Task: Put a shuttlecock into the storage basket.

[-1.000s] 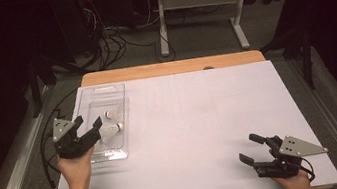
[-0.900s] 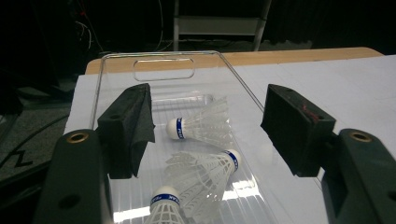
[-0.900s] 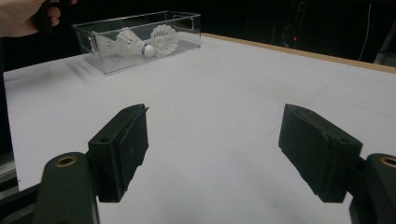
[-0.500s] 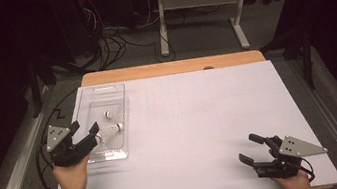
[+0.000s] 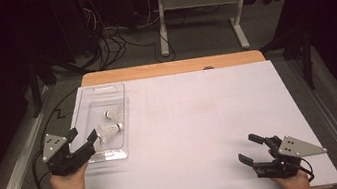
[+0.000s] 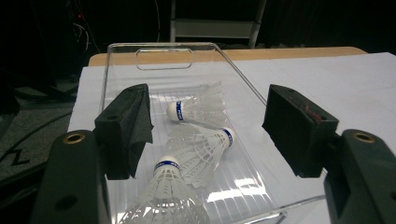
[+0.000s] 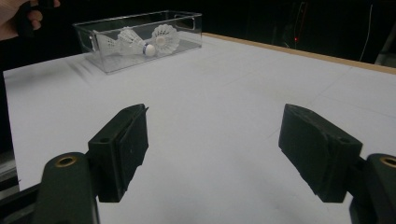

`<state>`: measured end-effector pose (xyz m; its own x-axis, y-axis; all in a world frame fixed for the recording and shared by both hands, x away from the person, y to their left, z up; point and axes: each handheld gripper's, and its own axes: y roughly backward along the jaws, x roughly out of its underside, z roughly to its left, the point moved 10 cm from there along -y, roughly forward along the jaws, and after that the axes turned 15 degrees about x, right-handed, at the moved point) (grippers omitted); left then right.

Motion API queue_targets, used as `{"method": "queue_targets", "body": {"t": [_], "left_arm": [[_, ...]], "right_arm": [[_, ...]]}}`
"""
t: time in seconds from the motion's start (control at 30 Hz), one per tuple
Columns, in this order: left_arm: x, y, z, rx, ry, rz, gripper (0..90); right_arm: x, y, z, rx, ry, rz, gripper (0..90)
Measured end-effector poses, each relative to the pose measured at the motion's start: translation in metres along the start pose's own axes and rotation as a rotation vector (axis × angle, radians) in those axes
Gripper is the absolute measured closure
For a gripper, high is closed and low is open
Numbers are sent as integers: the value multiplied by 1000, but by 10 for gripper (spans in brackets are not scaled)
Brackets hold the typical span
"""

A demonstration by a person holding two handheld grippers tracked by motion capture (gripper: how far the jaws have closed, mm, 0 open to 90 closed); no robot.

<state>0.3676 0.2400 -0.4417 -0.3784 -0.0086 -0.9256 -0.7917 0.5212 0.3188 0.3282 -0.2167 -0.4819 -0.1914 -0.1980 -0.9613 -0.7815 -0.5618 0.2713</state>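
Note:
A clear plastic box (image 5: 100, 90) stands at the table's left with white shuttlecocks in it. The high view shows one (image 5: 113, 114) at mid-box and another (image 5: 108, 132) nearer me. In the left gripper view three shuttlecocks lie in the box (image 6: 163, 58): the far one (image 6: 198, 105), the middle one (image 6: 205, 149) and the nearest (image 6: 166, 193). My left gripper (image 5: 82, 135) (image 6: 208, 100) hangs open at the box's near left corner, holding nothing. My right gripper (image 5: 247, 147) (image 7: 215, 121) rests open and unloaded over the white table near the front right.
White paper (image 5: 200, 120) covers the table, with a wooden strip (image 5: 167, 68) along the far edge. In the right gripper view the box (image 7: 187, 18) sits far off with a hand (image 7: 14, 18) beside it. Cables and a metal stand (image 5: 166, 24) are beyond.
My left gripper has drawn back from over the box's near end, toward me and to the left. The shuttlecocks and the right gripper have stayed put.

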Motion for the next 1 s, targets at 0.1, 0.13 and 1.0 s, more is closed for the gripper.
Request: {"method": "queue_targets", "body": {"t": [0.1, 0.13, 1.0], "left_arm": [[2, 3, -2, 4, 0, -2, 327], [2, 3, -2, 7, 1, -4, 326], [21, 19, -24, 56, -4, -7, 321]], "right_arm": [[0, 0, 0, 3, -1, 0, 244], [0, 0, 0, 3, -1, 0, 243], [0, 0, 0, 3, -1, -2, 244]]}}
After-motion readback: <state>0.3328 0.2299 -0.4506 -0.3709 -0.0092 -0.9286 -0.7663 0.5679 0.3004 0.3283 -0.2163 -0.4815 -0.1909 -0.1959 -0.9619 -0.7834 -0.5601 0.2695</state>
